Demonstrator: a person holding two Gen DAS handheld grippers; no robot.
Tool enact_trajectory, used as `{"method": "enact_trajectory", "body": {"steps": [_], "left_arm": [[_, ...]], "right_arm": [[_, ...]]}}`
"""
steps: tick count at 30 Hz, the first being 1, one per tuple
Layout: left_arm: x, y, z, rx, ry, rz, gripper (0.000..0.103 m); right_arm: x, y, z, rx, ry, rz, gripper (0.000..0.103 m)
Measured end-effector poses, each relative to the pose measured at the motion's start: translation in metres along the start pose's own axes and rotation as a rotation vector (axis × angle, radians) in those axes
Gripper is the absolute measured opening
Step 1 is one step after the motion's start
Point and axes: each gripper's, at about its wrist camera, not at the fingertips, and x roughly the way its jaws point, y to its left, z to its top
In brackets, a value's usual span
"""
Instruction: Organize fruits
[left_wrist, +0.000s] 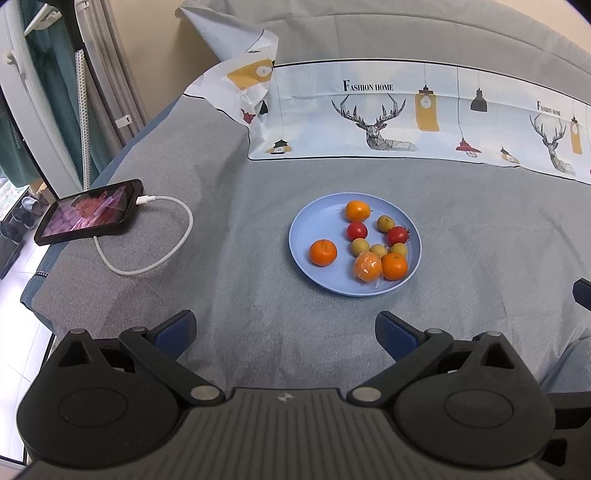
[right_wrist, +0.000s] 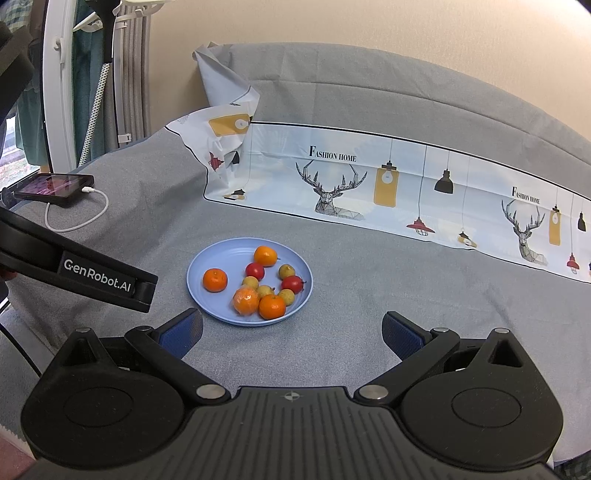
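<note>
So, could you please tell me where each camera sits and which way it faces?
Left wrist: on the left gripper, looking forward and down at the blue plate of fruit on the grey cloth; its own open fingers show, and the phone lies left.
Right wrist: on the right gripper, facing the same plate from further right; its open fingers show, and the left gripper's body crosses the left edge.
Shared: plate, phone, deer-print cloth.

Black tool (left_wrist: 286, 332), blue pads (left_wrist: 173, 334)
</note>
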Motion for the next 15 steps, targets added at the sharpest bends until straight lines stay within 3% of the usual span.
{"method": "enact_trajectory", "body": {"steps": [15], "left_arm": [[0.0004, -0.0006, -0.0012, 0.005, 0.002, 0.017, 0.103]], "right_arm": [[-0.0003, 0.0002, 0.0000, -0.005, -0.005, 0.013, 0.102]]}}
